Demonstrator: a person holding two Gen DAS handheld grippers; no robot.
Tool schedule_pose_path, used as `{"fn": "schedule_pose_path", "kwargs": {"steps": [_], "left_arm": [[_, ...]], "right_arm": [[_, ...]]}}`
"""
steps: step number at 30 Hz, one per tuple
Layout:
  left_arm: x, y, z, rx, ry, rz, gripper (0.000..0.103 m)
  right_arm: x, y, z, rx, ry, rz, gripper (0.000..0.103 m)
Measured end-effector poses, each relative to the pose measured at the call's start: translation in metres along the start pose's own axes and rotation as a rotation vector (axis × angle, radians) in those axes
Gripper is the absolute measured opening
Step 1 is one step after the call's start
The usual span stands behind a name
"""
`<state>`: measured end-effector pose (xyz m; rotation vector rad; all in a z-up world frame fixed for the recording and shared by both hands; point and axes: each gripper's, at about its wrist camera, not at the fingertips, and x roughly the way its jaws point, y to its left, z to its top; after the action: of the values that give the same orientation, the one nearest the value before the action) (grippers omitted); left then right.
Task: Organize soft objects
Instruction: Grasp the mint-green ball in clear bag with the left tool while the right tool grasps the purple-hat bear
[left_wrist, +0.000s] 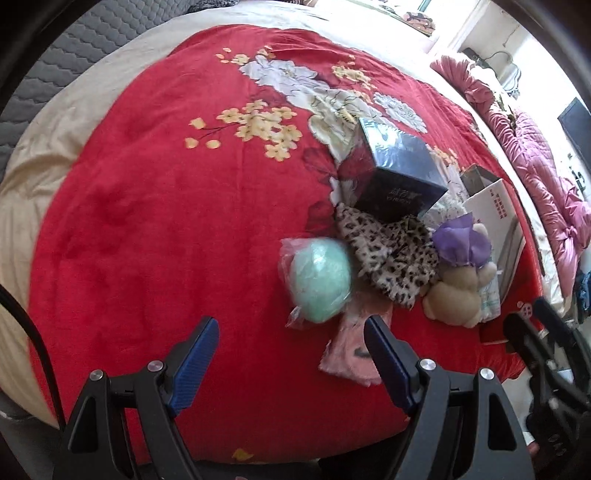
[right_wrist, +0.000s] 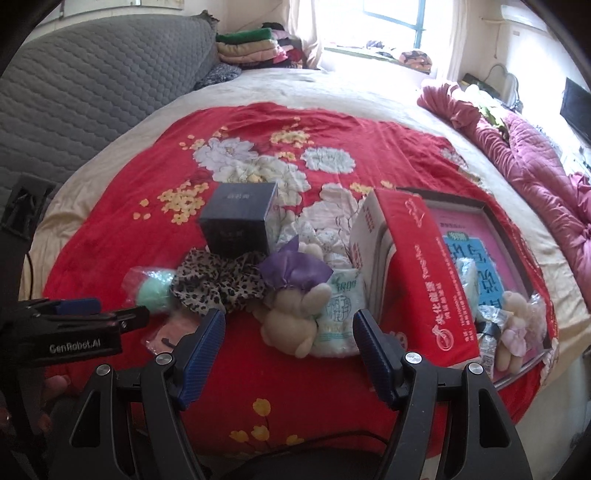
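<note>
Soft things lie in a heap on the red floral blanket (left_wrist: 147, 206). A mint green ball in a clear bag (left_wrist: 319, 278) sits left of a leopard-print cloth (left_wrist: 391, 254), a beige plush bear with a purple bow (left_wrist: 456, 291) and a pink cloth (left_wrist: 352, 350). My left gripper (left_wrist: 291, 363) hovers open just short of the ball and pink cloth, nothing between its fingers. In the right wrist view the bear (right_wrist: 295, 317) and a tissue pack (right_wrist: 338, 314) lie just beyond my open right gripper (right_wrist: 290, 350). The left gripper (right_wrist: 74, 321) shows at the left there.
A dark blue box (right_wrist: 238, 221) stands behind the leopard cloth. A red open carton (right_wrist: 421, 273) to the right holds a small plush bear (right_wrist: 515, 325) and packets. A pink quilt (right_wrist: 528, 155) lies along the far right; a grey headboard (right_wrist: 92, 99) stands at the left.
</note>
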<state>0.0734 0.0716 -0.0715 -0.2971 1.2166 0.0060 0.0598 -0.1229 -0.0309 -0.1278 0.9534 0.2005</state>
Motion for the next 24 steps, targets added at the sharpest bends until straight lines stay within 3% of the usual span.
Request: {"fn": "schedule_pose_path", "kwargs": {"steps": [5, 12, 19, 24], "left_arm": [[0.013, -0.001, 0.009, 0.013, -0.017, 0.051, 0.08], [0.024, 0.006, 0.013, -0.017, -0.013, -0.014, 0.08], [0.029, 0.009, 0.013, -0.021, -0.015, -0.026, 0.083], [0.029, 0.008, 0.011, -0.017, -0.03, -0.006, 0.085]], "right_arm": [[0.019, 0.003, 0.0, -0.025, 0.026, -0.045, 0.073], [0.053, 0.009, 0.003, -0.056, 0.058, -0.123, 0.073], [0.085, 0.013, 0.007, -0.096, 0.078, -0.206, 0.073], [0.096, 0.03, 0.004, -0.191, 0.069, -0.247, 0.06]]}}
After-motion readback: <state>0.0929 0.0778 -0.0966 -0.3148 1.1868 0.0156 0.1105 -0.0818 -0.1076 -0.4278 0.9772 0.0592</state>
